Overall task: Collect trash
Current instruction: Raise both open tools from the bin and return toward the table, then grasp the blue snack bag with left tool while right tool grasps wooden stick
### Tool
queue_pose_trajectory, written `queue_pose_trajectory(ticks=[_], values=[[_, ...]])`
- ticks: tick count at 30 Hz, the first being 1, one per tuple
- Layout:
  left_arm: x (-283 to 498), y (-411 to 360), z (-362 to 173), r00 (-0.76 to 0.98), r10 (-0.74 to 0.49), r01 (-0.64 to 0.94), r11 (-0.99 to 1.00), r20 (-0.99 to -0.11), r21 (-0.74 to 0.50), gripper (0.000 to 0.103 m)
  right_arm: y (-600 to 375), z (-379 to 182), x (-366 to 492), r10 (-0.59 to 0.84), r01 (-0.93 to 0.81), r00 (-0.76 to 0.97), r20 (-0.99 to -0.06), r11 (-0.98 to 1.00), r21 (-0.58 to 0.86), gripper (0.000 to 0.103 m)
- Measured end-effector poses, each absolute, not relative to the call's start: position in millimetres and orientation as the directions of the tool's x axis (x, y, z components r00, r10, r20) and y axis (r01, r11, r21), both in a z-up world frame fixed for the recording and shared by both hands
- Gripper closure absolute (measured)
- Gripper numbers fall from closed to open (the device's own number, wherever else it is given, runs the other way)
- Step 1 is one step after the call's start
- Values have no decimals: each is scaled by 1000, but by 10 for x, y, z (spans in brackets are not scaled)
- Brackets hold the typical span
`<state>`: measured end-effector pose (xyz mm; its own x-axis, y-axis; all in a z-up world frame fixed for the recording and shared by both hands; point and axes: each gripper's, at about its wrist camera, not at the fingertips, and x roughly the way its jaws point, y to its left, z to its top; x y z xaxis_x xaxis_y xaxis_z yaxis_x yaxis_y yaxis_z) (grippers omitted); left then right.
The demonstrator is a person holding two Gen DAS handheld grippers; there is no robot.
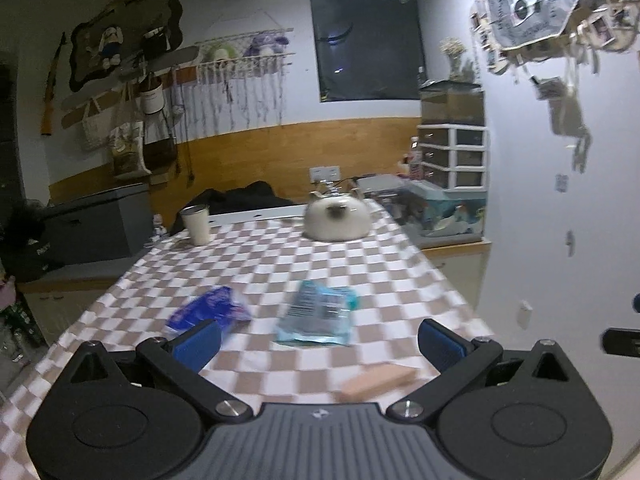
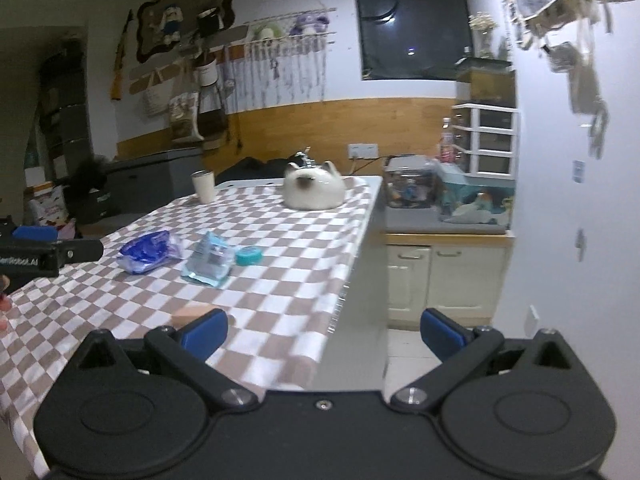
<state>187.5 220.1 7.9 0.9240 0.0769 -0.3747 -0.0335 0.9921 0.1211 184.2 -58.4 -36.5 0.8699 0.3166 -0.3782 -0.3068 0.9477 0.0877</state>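
On the checkered tablecloth (image 1: 280,256) lie a crumpled blue wrapper (image 1: 208,310) (image 2: 148,256), a light-blue flat packet (image 1: 316,314) (image 2: 209,263), a teal round lid (image 2: 248,256) and a tan block (image 1: 376,382) (image 2: 190,314). My left gripper (image 1: 320,346) is open just above the table, the blue wrapper by its left finger and the tan block near its right finger. My right gripper (image 2: 322,330) is open at the table's right edge, holding nothing. The left gripper's side (image 2: 44,254) shows at the far left of the right wrist view.
A white cat-shaped container (image 1: 336,218) (image 2: 314,192) and a white cup (image 1: 196,224) (image 2: 205,187) stand at the table's far end. A counter with cream cabinets (image 2: 444,276), a glass tank and plastic drawers (image 2: 486,140) lies right of the table. A dark bin (image 1: 100,224) sits left.
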Motion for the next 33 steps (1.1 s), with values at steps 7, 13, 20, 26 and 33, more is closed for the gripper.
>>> queue_pose_trajectory(ticks=[7,13,20,26,33], values=[[2571,2961,-69,901,52,-12,995,-430,96,0,-215,-455,2171,372,-361,831,-414,926,110,0],[3129,3492,-290,883,18,3,999,-469,45,0,-41,-532,2398,409,-386,799,-442,911,145,0],[3565,4098,-643,864,-3,-88,984,-503,-157,0,51,-616,2557,417,-398,779,-469,906,144,0],[3642,4211,-808,870,-101,-54,953,-482,-298,0,70,-658,2705,433,-411,764,-479,898,156,0],[3459,3754,-766,834,-300,164,936,-464,-311,0,197,-734,2934,466,-437,734,-495,881,181,0]])
